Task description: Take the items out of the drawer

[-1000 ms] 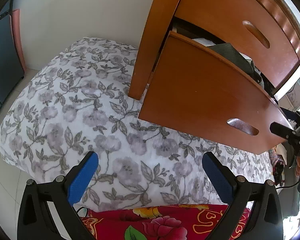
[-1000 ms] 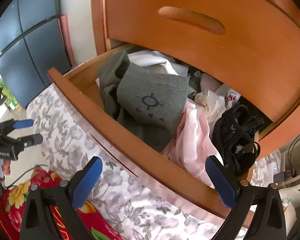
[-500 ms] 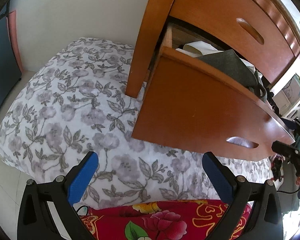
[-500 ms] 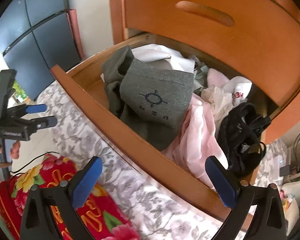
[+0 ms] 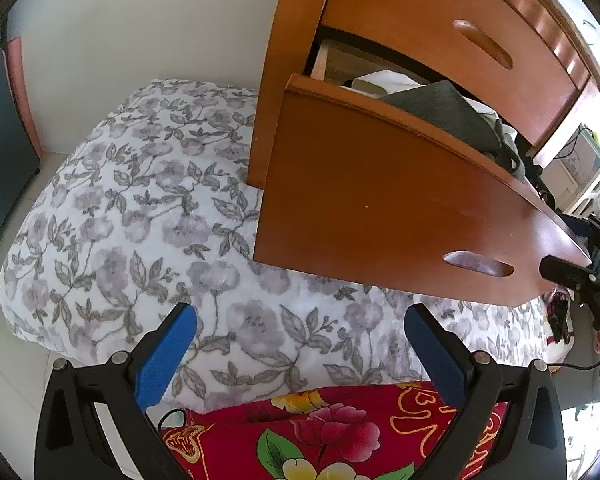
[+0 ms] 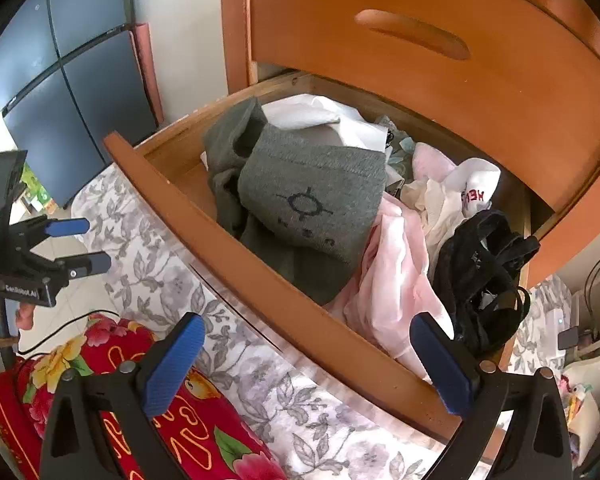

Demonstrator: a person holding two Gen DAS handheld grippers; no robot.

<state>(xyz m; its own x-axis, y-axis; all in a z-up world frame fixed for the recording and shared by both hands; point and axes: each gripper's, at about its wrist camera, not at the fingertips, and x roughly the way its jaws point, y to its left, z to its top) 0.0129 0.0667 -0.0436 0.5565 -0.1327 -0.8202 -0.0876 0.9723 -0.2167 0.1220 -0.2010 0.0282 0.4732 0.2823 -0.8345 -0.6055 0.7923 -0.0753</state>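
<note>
Drawer (image 6: pixel 284 300): pulled out, orange-brown wood, crammed with clothes.
Grey garment (image 6: pixel 316 196): folded on top, dark emblem.
Left tool (image 5: pixel 300 344): spread wide, empty, over floral bed (image 5: pixel 132 208).
Right tool (image 6: pixel 306 354): spread wide, empty, before drawer front.

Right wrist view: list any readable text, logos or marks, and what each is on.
"GenRobot.AI": white print on the body of the left gripper, at the left edge.
"HEB" or similar: red letters, seen upside down on the white sock in the drawer; only partly legible.
Grey sock: a dark sun-like circle emblem, with small characters below it too small to read.
</note>
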